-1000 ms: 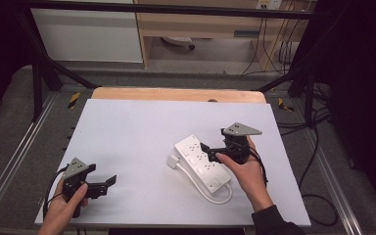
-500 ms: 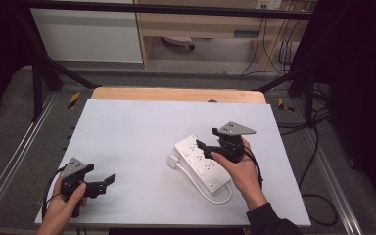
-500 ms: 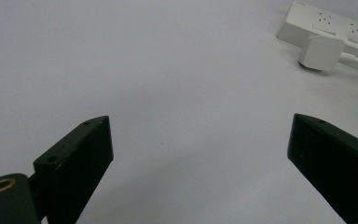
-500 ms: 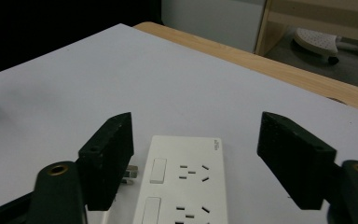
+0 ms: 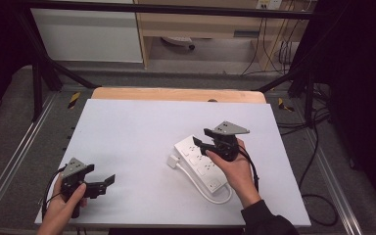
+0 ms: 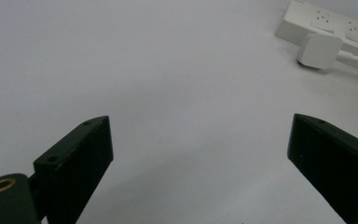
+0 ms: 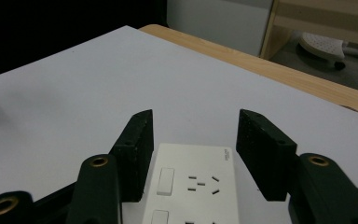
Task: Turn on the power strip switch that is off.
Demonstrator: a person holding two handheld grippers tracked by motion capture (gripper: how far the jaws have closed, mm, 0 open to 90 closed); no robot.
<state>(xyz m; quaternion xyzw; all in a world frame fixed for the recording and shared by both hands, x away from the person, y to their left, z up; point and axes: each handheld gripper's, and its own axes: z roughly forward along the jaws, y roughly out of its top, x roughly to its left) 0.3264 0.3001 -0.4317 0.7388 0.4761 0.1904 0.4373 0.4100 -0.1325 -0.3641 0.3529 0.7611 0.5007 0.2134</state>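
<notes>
The right claw [image 7: 193,149] has just been closing around the far end of the white plastic power strip [image 7: 193,196], nearly gripping it; the left claw [image 6: 200,163] rests spread wide over the bare worktop [image 6: 168,70].

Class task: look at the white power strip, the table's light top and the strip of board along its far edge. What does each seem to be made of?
Power strip: probably hard plastic, smooth with a slight sheen, moulded sockets and switches.
Table top: a pale matt sheet, perhaps laminate or foam board; even, with no grain, so the material stays open.
Far edge board: looks like wood or wood veneer, tan with faint grain.
</notes>
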